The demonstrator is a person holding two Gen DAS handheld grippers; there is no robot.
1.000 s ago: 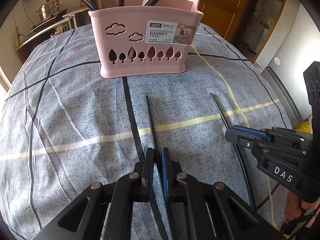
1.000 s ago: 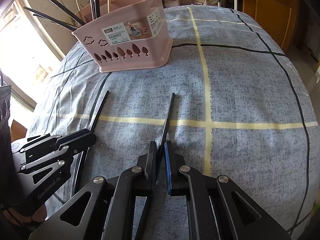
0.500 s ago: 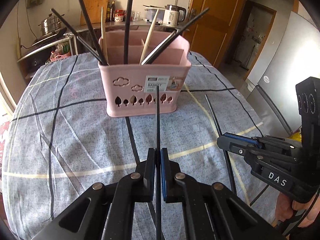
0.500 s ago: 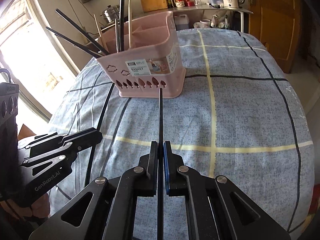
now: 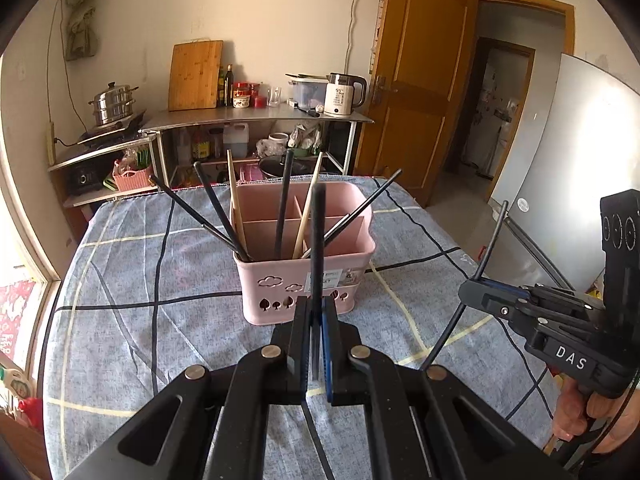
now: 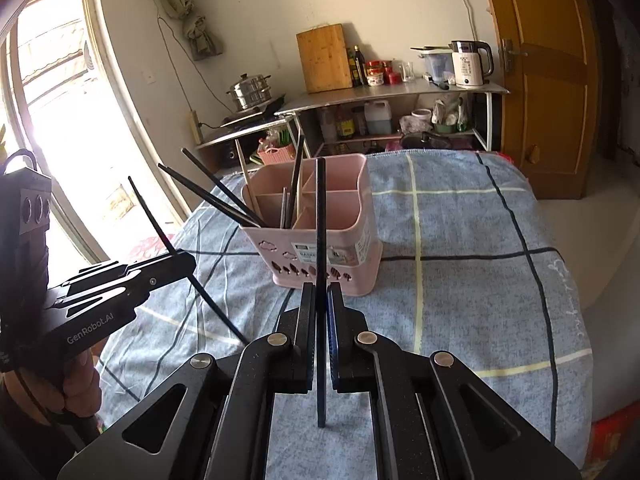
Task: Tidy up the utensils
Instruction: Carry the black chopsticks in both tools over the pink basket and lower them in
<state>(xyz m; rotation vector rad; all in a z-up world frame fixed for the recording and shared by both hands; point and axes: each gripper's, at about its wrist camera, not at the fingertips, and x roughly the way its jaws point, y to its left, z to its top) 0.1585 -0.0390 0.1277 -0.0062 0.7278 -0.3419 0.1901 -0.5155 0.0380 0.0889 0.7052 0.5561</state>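
A pink utensil basket [image 5: 272,276] [image 6: 360,248] stands on the checked cloth, with several black and wooden chopsticks leaning in its compartments. My left gripper [image 5: 316,304] is shut on a black chopstick [image 5: 318,232] that points up in front of the basket, off the cloth. My right gripper [image 6: 319,292] is shut on another black chopstick [image 6: 320,216], also held in the air before the basket. Each gripper shows in the other's view: the right gripper [image 5: 468,292] with its black chopstick [image 5: 494,236], and the left gripper [image 6: 188,264] with its own [image 6: 148,208].
The table [image 5: 132,352] carries a blue-grey checked cloth. Behind it a steel shelf [image 5: 256,114] holds a kettle [image 5: 344,94], a cutting board [image 5: 195,74] and bottles. A steamer pot [image 5: 113,104] sits at the left, a wooden door [image 5: 416,92] at the right, a window [image 6: 60,120] beside the table.
Both grippers have risen from the cloth, each lifting its black chopstick off the table. The views have tilted up, so the basket's open top and the room behind now show.
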